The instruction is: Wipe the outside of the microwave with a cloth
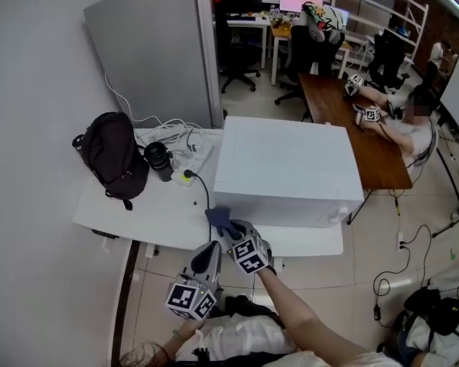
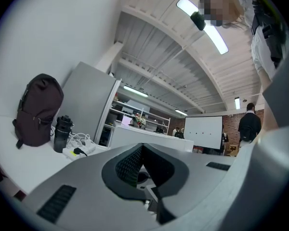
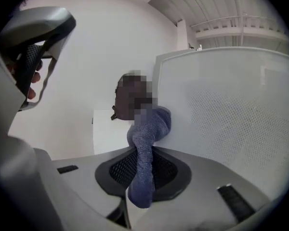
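The white microwave (image 1: 287,170) stands on a white table (image 1: 138,212). My right gripper (image 1: 229,232) is shut on a blue-grey cloth (image 1: 219,218) at the microwave's front left corner. In the right gripper view the cloth (image 3: 147,134) is pinched between the jaws and bunches against the microwave's perforated white wall (image 3: 231,119). My left gripper (image 1: 212,251) hangs just below and left of the right one, off the table's front edge. In the left gripper view its jaws (image 2: 142,147) meet with nothing between them, and the microwave (image 2: 149,137) lies beyond.
A black backpack (image 1: 113,155) leans on the wall at the table's left. A dark bottle (image 1: 159,160), a power strip with white cables (image 1: 185,147) and a black cord (image 1: 203,186) lie between it and the microwave. A brown table (image 1: 359,136) with a person stands behind.
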A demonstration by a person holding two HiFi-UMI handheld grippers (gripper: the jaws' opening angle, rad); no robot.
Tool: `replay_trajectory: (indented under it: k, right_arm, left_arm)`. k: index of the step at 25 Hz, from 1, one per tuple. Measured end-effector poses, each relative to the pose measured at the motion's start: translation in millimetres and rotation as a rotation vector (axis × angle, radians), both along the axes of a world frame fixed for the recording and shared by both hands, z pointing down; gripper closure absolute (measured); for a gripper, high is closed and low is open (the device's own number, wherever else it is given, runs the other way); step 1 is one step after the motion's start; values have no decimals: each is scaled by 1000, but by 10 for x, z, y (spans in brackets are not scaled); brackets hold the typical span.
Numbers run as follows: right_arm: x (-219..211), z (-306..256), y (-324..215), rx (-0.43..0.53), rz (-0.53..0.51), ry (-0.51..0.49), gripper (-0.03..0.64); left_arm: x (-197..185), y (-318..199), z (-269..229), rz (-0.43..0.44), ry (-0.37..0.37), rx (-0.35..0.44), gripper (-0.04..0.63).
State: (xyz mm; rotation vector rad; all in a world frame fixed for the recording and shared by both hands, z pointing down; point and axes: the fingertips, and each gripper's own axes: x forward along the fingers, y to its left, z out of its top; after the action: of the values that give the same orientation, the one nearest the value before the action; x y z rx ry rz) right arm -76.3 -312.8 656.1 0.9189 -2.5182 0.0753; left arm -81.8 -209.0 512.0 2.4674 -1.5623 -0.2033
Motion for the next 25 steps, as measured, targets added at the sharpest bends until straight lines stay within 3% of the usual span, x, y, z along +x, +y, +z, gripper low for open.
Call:
replay_trajectory:
  k: [4,12,16,20,25]
  right_arm:
    - [678,-12,-106,-15,133,23,538]
    - [2998,147,-84,-57,533,90,538]
    - [3878,157,89,-77,717,93,538]
    - [4154,205,218,-91,747,93,538]
    - [3916,139,386,-63,719,21,538]
  left_arm:
    - [-9,-8,-4,-1,4,0,609]
    - [155,-112,40,34,24,-12,609]
    - [318,-152,55,57,37,-10,609]
    - [487,-80,80,78,35,-16,609]
    - [590,134,127,110,13,-32,609]
